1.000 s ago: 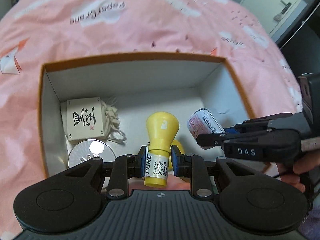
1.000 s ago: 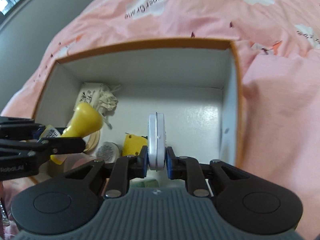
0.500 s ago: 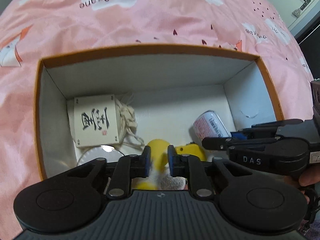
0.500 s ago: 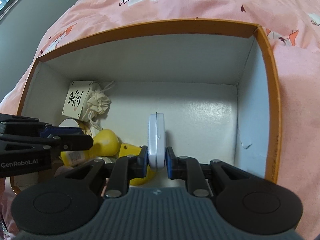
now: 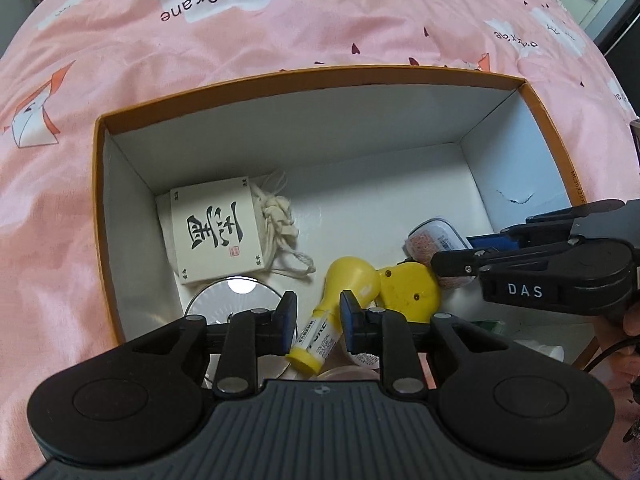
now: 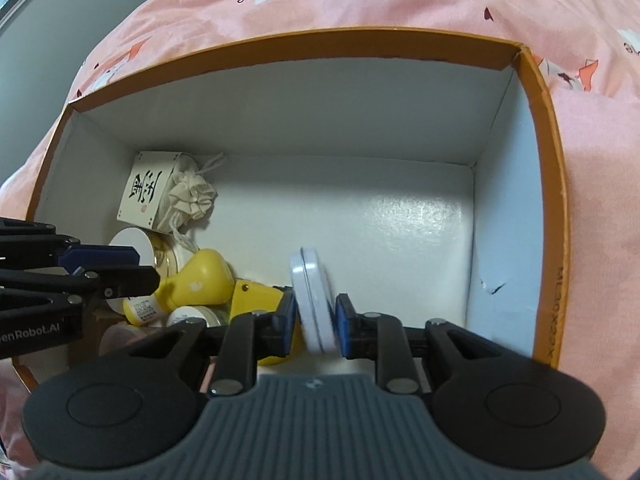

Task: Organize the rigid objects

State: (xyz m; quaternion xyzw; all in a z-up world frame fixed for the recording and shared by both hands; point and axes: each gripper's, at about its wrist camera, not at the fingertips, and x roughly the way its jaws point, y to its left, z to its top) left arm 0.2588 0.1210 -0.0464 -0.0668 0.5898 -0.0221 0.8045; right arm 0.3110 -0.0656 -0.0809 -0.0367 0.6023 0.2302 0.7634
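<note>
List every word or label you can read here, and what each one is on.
"PaperCrane": pink bedspread, printed upside down.
"DAS": right gripper, seen from the left camera.
"enRobot.AI": left gripper, first letter cut off.
Black brush characters and a red seal: white card; I cannot read them.
Yellow bottle label, tin label, box code: too small.

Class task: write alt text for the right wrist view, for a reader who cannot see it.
The right gripper, jaws opening, straddles a white tin standing tilted on edge inside an orange-rimmed box on a pink bedspread. At left, the left gripper hovers over a yellow bottle among small items.
</note>
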